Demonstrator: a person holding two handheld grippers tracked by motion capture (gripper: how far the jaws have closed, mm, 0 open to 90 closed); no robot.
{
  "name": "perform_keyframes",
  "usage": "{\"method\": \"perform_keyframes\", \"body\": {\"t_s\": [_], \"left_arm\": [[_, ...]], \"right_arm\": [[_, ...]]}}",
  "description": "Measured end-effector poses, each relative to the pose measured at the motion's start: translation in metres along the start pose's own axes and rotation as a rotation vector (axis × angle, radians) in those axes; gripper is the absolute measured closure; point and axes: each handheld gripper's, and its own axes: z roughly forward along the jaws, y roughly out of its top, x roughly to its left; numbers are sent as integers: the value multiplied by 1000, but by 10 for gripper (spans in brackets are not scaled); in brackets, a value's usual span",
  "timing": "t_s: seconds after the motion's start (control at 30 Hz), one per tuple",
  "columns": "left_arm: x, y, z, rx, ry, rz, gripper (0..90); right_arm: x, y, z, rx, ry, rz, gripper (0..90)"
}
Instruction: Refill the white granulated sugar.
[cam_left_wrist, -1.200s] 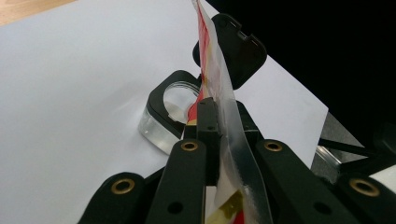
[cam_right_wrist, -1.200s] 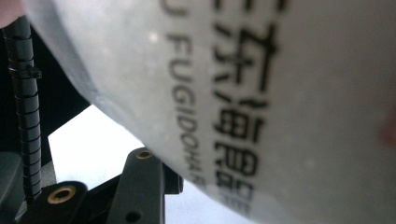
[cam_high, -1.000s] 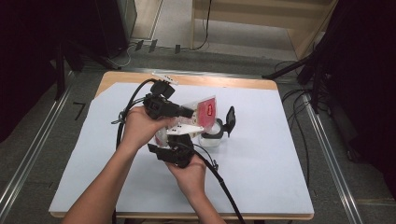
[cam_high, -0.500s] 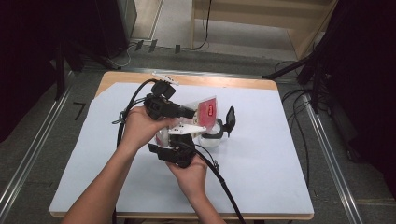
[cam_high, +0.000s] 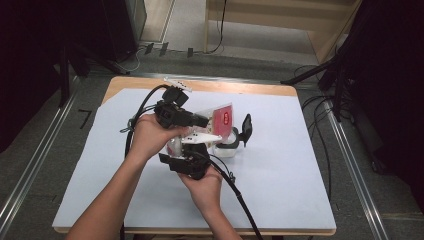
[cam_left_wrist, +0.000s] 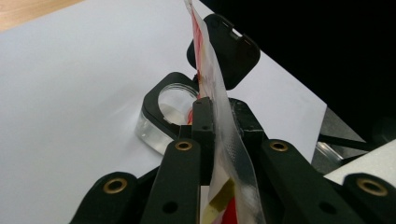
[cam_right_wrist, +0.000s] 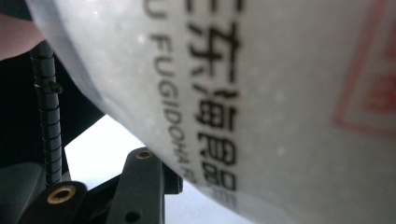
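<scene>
A clear plastic pouch (cam_high: 222, 117) with a red label stands upright above the middle of the table. My left gripper (cam_high: 205, 120) comes in from the left and is shut on the pouch's edge (cam_left_wrist: 210, 88), both jaws pinching the film. Below and beyond it sits a clear round container (cam_left_wrist: 170, 100) with a black collar, its black lid (cam_left_wrist: 224, 51) flipped open. My right gripper (cam_high: 197, 145) reaches up from the near side to the pouch's lower part. In the right gripper view the printed pouch (cam_right_wrist: 257, 93) lies against one black finger (cam_right_wrist: 140, 182); the other jaw is hidden behind it.
A white sheet (cam_high: 280, 190) covers the wooden table (cam_high: 250, 89). The container (cam_high: 225, 148) and its open lid (cam_high: 246, 127) stand just right of the grippers. Black cables (cam_high: 240, 200) trail off toward the near edge and the left. Metal rails run along both sides of the table.
</scene>
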Motion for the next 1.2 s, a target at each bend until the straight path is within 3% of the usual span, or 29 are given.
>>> {"method": "perform_keyframes", "body": {"t_s": [0.17, 1.2], "left_arm": [[-3, 1, -2, 9, 22, 4, 845], [-4, 2, -1, -9, 17, -2, 836]], "right_arm": [[3, 0, 0, -4, 4, -27, 593], [2, 2, 0, 3, 4, -13, 622]]}}
